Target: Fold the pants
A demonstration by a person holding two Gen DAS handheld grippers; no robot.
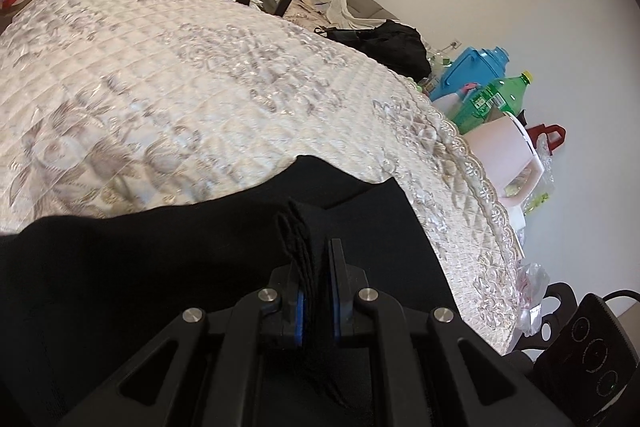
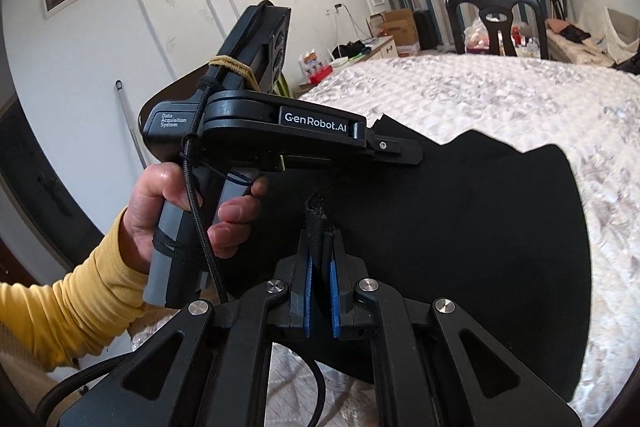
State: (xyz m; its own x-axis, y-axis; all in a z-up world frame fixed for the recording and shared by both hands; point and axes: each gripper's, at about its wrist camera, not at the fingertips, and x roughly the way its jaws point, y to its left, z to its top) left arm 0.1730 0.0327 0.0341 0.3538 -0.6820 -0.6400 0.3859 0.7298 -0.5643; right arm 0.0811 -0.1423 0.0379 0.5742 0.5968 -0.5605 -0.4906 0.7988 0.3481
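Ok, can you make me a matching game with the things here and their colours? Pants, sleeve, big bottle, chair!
Things:
1. pants
2. sleeve
3. big bottle
4. jug behind the bottle

Colours:
A. yellow
B. blue
C. black
D. green

The chair is black like the pants, so I swapped in the jug.

Pairs: 1-C, 2-A, 3-D, 4-B
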